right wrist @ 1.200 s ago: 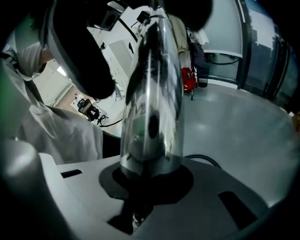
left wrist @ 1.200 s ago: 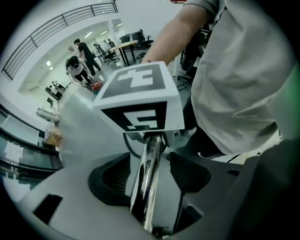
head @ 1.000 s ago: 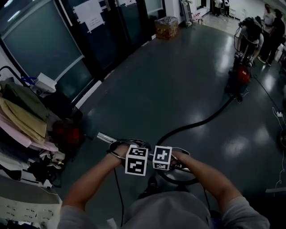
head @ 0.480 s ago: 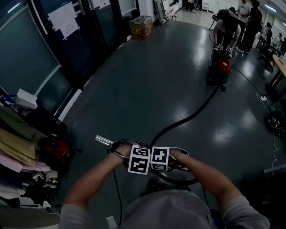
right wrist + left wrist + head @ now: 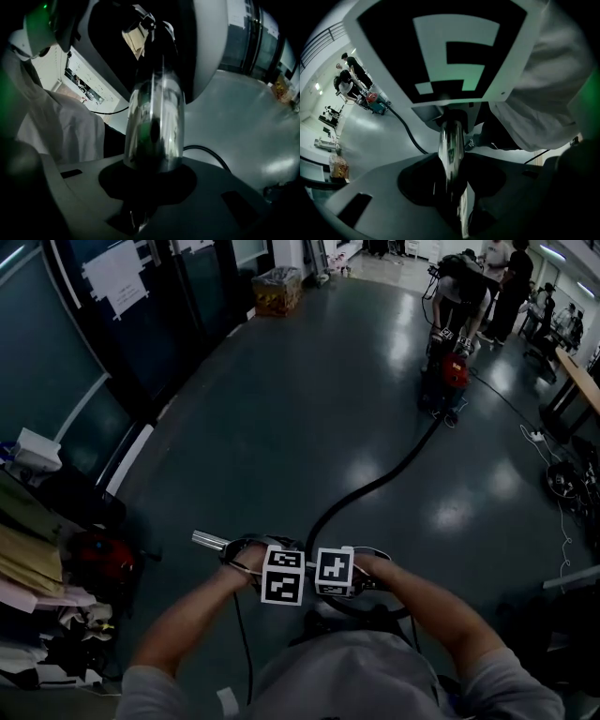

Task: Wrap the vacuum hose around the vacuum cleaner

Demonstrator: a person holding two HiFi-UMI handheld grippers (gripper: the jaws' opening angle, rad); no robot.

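Note:
A chrome wand tube (image 5: 204,541) lies across both grippers just in front of me. My left gripper (image 5: 251,553) has just been closing and now stands shut on the tube (image 5: 451,150), which runs between its jaws. My right gripper (image 5: 371,585) is shut on the same tube (image 5: 154,126) a little to the right. The two marker cubes sit side by side. A black hose (image 5: 375,486) snakes from the wand across the floor to the red vacuum cleaner (image 5: 448,379) far off at the upper right. The left gripper view also shows the hose (image 5: 401,124) and the vacuum cleaner (image 5: 375,101).
People (image 5: 469,282) stand beside the vacuum cleaner. A rack of clothes (image 5: 33,559) and a red item (image 5: 101,559) crowd the left. Dark glass doors (image 5: 103,343) line the left wall, with a box (image 5: 278,289) beyond. Cables (image 5: 567,479) lie at the right, and a thin cord (image 5: 242,638) hangs below my hands.
The head view has swung, so the vacuum cleaner and the hose now sit further left in the picture. Both hands have sunk slightly and stay together on the tube.

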